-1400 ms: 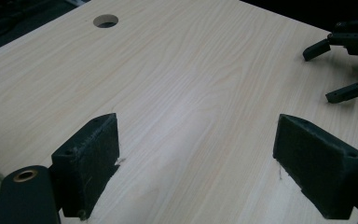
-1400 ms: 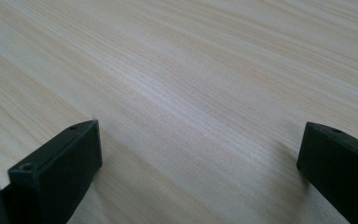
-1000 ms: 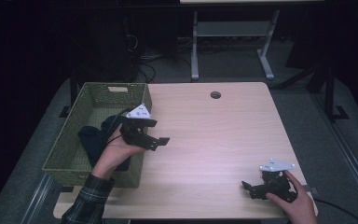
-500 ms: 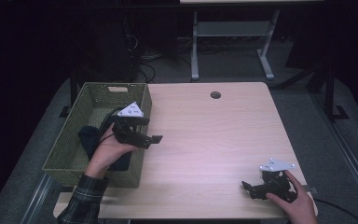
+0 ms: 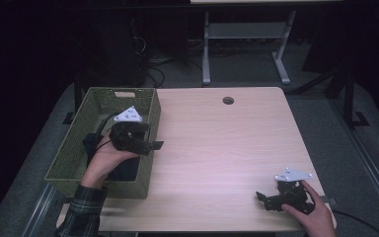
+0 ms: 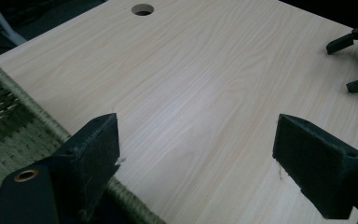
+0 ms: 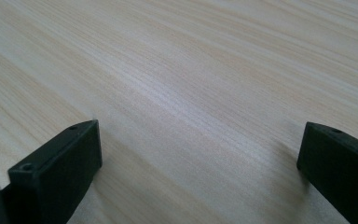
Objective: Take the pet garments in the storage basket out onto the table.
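Observation:
A green woven basket (image 5: 71,155) stands at the table's left edge with a dark cloth (image 5: 126,171) lying in it. Above the basket's right wall a hand holds my left gripper (image 5: 153,139), open and empty. In the left gripper view its jaws (image 6: 196,154) stand wide apart over the basket's rim (image 6: 51,126) and bare wood. My right gripper (image 5: 262,201) rests low near the table's front right corner, open, pointing left. Its jaws (image 7: 196,158) frame nothing but table top.
The light wooden table (image 5: 217,148) has a round cable hole (image 5: 228,100) at the back middle. A metal table frame (image 5: 242,39) stands on the dark floor behind. The right gripper's jaws (image 6: 354,60) show far off in the left gripper view.
My left gripper has drawn back leftward from over the table to above the basket's right wall. The right gripper has stayed still.

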The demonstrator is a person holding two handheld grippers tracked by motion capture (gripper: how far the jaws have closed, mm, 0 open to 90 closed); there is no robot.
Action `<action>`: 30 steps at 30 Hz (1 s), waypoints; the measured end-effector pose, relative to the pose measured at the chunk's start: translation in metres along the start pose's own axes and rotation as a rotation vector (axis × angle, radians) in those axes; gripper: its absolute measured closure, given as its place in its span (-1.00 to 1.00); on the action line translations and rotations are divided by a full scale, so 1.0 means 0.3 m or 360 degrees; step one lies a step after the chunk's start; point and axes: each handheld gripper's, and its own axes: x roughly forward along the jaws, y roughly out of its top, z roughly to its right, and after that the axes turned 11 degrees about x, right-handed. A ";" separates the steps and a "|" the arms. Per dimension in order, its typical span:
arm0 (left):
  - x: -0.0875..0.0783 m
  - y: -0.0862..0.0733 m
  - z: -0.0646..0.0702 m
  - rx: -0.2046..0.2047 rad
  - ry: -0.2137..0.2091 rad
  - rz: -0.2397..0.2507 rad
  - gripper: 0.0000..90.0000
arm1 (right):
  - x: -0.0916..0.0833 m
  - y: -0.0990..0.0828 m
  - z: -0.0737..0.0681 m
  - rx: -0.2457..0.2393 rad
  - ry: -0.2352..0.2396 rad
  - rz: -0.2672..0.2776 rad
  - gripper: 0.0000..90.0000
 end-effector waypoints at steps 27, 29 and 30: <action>-0.116 -0.107 -0.105 -0.0121 0.0147 -0.0033 -0.68 | 0.000 0.000 0.000 0.0000 0.0000 0.0000 -1.00; -0.128 -0.118 -0.115 -0.0130 0.0155 -0.0030 -0.68 | 0.000 0.000 0.000 -0.0002 0.0002 0.0000 -1.00; -0.134 -0.124 -0.121 -0.0134 0.0162 -0.0034 -0.68 | 0.000 0.000 0.000 -0.0002 0.0002 0.0000 -1.00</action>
